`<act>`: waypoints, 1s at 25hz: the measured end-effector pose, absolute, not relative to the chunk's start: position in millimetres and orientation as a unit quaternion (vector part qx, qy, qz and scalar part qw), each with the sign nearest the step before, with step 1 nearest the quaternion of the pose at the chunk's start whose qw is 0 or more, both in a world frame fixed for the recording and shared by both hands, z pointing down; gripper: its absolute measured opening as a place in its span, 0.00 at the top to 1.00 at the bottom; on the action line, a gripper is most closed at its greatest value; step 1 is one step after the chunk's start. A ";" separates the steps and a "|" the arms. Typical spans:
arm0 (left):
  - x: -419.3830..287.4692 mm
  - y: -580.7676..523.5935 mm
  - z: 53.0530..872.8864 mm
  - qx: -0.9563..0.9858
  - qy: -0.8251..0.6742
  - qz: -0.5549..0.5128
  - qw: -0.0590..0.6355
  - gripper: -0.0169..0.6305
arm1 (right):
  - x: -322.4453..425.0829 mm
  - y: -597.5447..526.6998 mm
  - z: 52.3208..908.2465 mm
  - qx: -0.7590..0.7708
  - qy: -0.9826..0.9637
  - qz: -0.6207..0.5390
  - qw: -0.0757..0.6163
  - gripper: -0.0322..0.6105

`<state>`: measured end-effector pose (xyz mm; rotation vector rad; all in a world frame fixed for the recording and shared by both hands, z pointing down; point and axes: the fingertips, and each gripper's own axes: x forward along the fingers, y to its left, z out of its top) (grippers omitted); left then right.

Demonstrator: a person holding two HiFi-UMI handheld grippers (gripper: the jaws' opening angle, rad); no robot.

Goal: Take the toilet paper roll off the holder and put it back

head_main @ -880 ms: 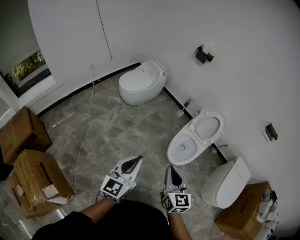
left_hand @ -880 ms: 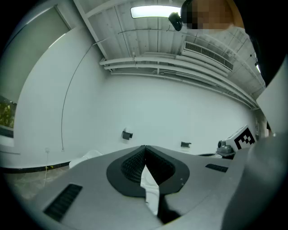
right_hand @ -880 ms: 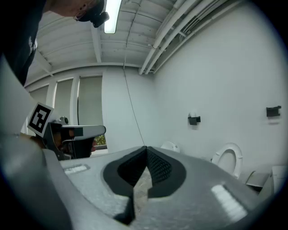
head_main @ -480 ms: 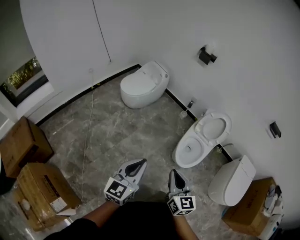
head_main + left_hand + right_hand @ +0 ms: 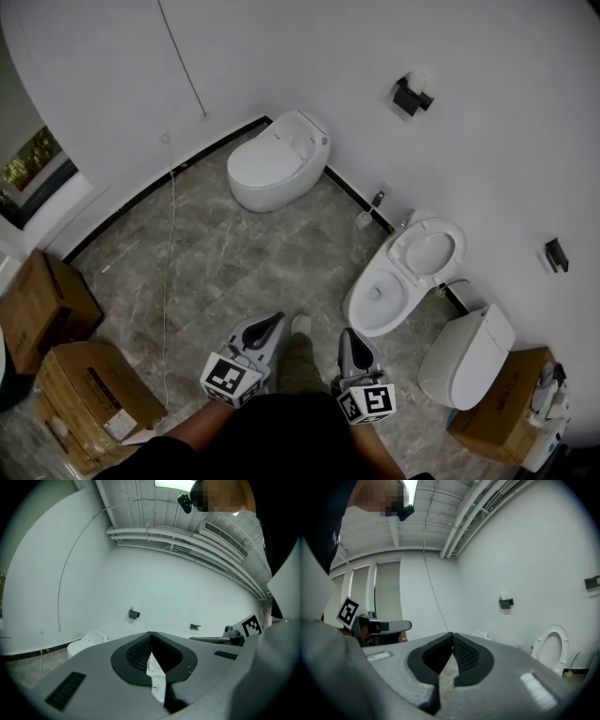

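grey left gripper [image 5: 274, 321] and right gripper [image 5: 346, 336] held low, pointing forward, both closed empty

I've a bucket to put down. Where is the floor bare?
Bare floor lies between the far closed toilet, the open toilet and the cardboard boxes; a cable crosses its left. Crowded along the right wall.

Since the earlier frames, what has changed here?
A shoe and leg have appeared between the left hand-held gripper and right hand-held gripper: the person seems to be stepping forward. Nothing was grasped or let go. Both stay shut and empty; the roll is still on its holder.
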<state>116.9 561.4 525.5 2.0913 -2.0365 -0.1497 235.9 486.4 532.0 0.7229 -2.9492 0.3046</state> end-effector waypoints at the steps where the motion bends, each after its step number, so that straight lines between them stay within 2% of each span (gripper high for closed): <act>1: 110.7 547.9 527.7 0.710 -0.694 -0.050 0.111 0.95 | 230.2 471.8 531.6 0.235 -0.966 0.100 0.043 0.95; 9: 53.9 425.8 536.3 0.717 -0.686 -0.025 0.120 0.95 | 173.1 339.1 522.8 0.223 -0.968 0.110 0.026 0.95; 25: -15.9 198.8 519.0 0.712 -0.693 -0.001 0.110 0.95 | 138.3 83.4 516.2 0.248 -0.960 0.127 0.037 0.95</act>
